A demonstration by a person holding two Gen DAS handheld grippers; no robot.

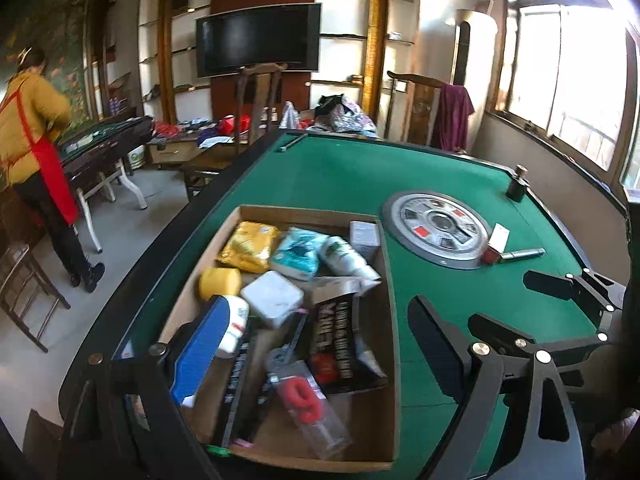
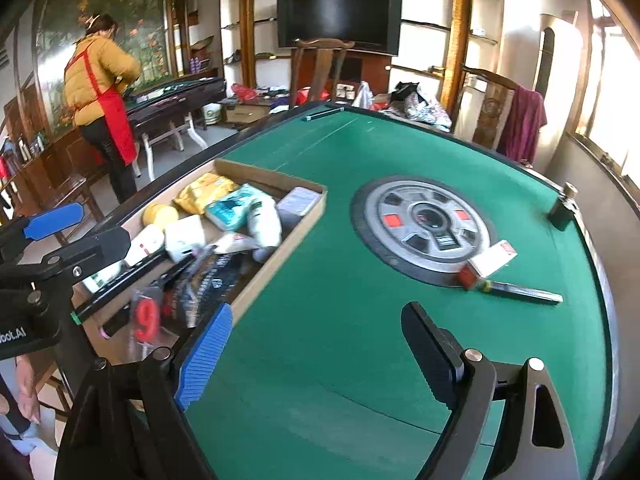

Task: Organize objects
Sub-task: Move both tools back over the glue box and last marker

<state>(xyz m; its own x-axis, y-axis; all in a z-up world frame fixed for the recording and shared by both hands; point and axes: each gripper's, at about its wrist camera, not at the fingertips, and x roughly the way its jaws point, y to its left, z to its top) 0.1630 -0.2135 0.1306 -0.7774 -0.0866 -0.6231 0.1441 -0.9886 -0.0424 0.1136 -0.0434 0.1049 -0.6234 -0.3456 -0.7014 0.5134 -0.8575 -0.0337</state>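
Observation:
An open cardboard box (image 1: 390, 320) sits on the left part of the green felt table (image 1: 340, 176). It holds a yellow packet (image 1: 250, 246), a teal packet (image 1: 298, 252), a white bottle (image 1: 348, 258), a black packet (image 1: 340, 344), a red "9" in clear packaging (image 1: 304, 400) and more. My left gripper (image 1: 316, 348) hangs open over the box with nothing between its fingers. My right gripper (image 2: 318, 356) is open and bare above the felt, beside the box (image 2: 276, 264). A small red-and-white carton (image 2: 490, 262) and a thin tube (image 2: 524, 292) lie on the felt at the right.
A round silver panel (image 2: 424, 228) is set in the table's middle. A dark cylinder (image 2: 562, 210) stands at the right edge. A person in a yellow jacket and red apron (image 2: 100, 92) stands at another table far left. Wooden chairs (image 2: 320, 68) stand behind.

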